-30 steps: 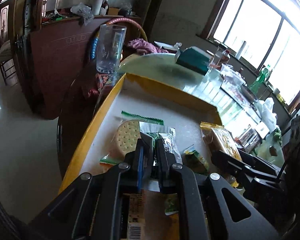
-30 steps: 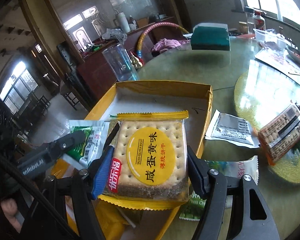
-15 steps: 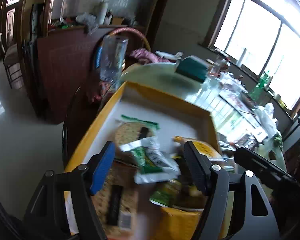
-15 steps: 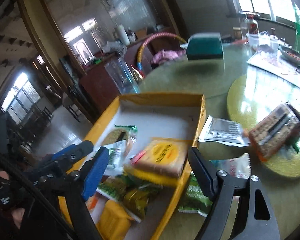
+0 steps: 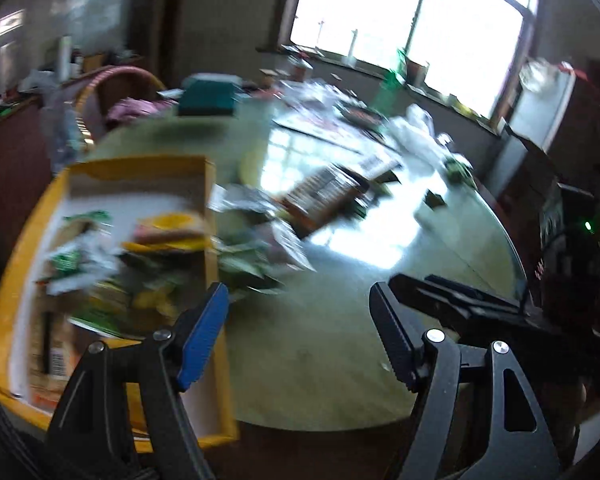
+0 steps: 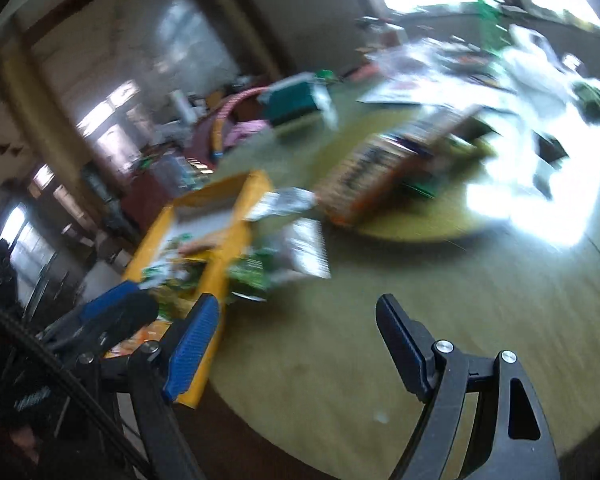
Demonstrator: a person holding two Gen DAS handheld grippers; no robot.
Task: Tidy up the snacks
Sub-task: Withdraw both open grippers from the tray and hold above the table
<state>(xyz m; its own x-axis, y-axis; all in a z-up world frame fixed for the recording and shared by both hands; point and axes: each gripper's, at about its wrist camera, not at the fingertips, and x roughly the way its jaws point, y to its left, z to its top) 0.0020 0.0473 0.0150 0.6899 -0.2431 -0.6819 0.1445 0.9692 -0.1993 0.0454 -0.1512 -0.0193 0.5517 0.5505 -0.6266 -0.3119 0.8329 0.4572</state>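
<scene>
The view is blurred by motion. A yellow cardboard box [image 5: 210, 208] at the left holds several snack packs, among them a yellow-label cracker pack [image 5: 168, 228] and a green-white packet [image 5: 76, 260]. Green packets [image 5: 248, 268] and a brown biscuit pack [image 5: 320, 196] lie loose on the table to the right of the box. My left gripper [image 5: 298, 296] is open and empty over bare table just right of the box's corner. My right gripper [image 6: 296, 304] is also open and empty, with the box [image 6: 236, 236], a green packet [image 6: 252, 272] and the biscuit pack [image 6: 364, 184] ahead of it.
A teal box [image 5: 208, 94] stands at the far side of the round table. A yellow-green round mat [image 6: 420, 224] lies under the biscuit pack. Papers and bags crowd the window side. The table's near edge [image 6: 300, 440] runs just below the grippers.
Both grippers have opened and let go of their packs, which now lie in the box. Both have swung right, away from the box and over the table.
</scene>
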